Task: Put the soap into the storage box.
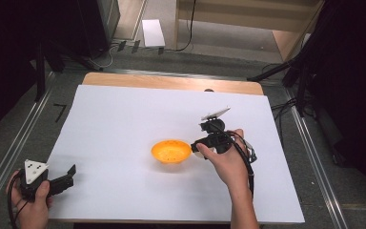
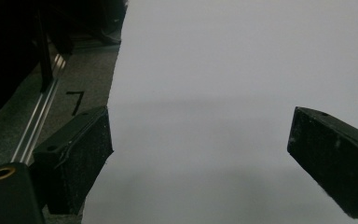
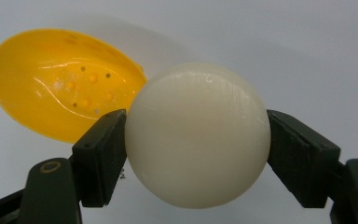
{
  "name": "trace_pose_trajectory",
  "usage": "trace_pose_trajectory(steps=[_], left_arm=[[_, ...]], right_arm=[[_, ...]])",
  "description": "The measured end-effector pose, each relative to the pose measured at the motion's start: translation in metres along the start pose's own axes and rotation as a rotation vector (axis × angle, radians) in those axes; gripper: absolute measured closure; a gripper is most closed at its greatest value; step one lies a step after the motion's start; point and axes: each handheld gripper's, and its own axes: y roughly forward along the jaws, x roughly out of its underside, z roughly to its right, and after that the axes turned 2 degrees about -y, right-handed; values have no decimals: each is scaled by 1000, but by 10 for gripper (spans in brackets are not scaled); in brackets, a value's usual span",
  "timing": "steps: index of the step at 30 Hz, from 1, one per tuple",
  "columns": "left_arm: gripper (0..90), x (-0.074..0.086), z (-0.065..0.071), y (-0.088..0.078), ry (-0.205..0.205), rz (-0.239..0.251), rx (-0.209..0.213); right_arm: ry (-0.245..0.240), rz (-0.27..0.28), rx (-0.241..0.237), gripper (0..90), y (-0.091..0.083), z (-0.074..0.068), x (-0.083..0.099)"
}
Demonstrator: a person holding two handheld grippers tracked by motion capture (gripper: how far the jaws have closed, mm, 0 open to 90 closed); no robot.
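The right gripper point(image 3: 198, 140) is clamped on a cream-white ball point(image 3: 198, 135): in the right gripper view both black jaws press against the ball's sides, one on each flank, and the ball sits squarely between them, clear of the sheet below. In the high view the right gripper point(image 1: 196, 147) is held in the person's right hand point(image 1: 226, 160), right of centre on the table, with its jaws pointing toward the orange bowl point(image 1: 171, 151) and the ball, largely hidden there, just beside the bowl's right rim. The right gripper view shows the bowl point(image 3: 60, 84) lying just behind and to the left of the ball; its inner surface is glossy and marked with a cluster of small dots. Whether ball and bowl rim touch cannot be determined. The bowl rests on a white sheet point(image 1: 124, 119) covering most of the wooden table point(image 1: 171, 82). The left gripper point(image 1: 69, 175) rests at the sheet's near left corner in the left hand point(image 1: 31, 202); its jaws stand wide apart in the left gripper view, with nothing between them but bare sheet point(image 2: 223, 70).
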Motion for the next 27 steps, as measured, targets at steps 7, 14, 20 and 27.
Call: trace_pose_trajectory(steps=[7,14,20,27], left_arm=[[70,0,0,0,1,-3,1],[71,0,0,0,2,-2,1],[70,0,0,0,1,-2,1],[71,0,0,0,3,-4,1]], right_arm=[[-17,-6,-5,252,2,-9,-4],[-35,-10,-8,252,4,-18,-9],[-49,-10,-6,252,3,-26,-13],[-62,-12,-11,253,3,-33,-16]])
